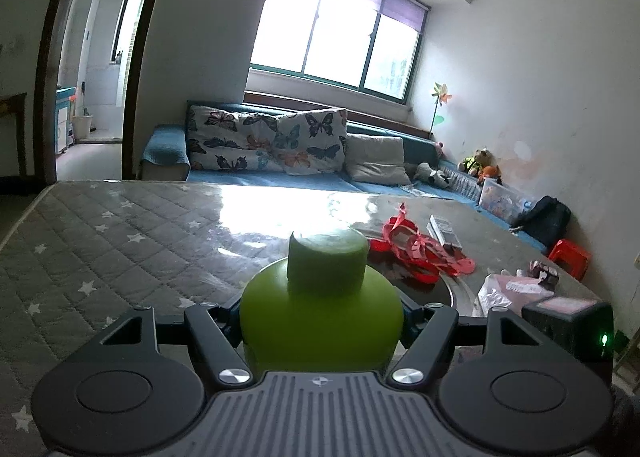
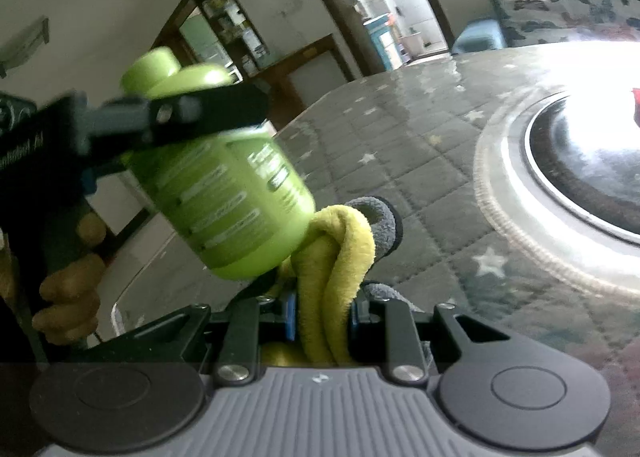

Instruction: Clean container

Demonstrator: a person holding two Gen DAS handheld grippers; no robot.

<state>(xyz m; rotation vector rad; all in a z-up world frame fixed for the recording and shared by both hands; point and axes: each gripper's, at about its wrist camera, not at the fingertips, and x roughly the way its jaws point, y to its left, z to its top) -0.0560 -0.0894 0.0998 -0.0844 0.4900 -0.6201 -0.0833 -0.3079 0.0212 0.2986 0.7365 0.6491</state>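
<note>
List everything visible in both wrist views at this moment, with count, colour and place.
bottle: 1, green, held off the table, tilted
cloth: 1, yellow and grey, against the bottle's base
table: 1, grey quilted star cover
turntable: 1, dark, on the table
red ribbon: 1 heap, on the table
sofa: 1, blue, under the window
pillows: 3, two butterfly-print, one plain
stool: 1, red, beyond the table
left gripper: clamps the bottle
right gripper: clamps the cloth

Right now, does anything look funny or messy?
Nothing spilled. The green bottle is tilted in the left gripper, its base against the yellow cloth in the right gripper. Red ribbon lies tangled on the table.
</note>
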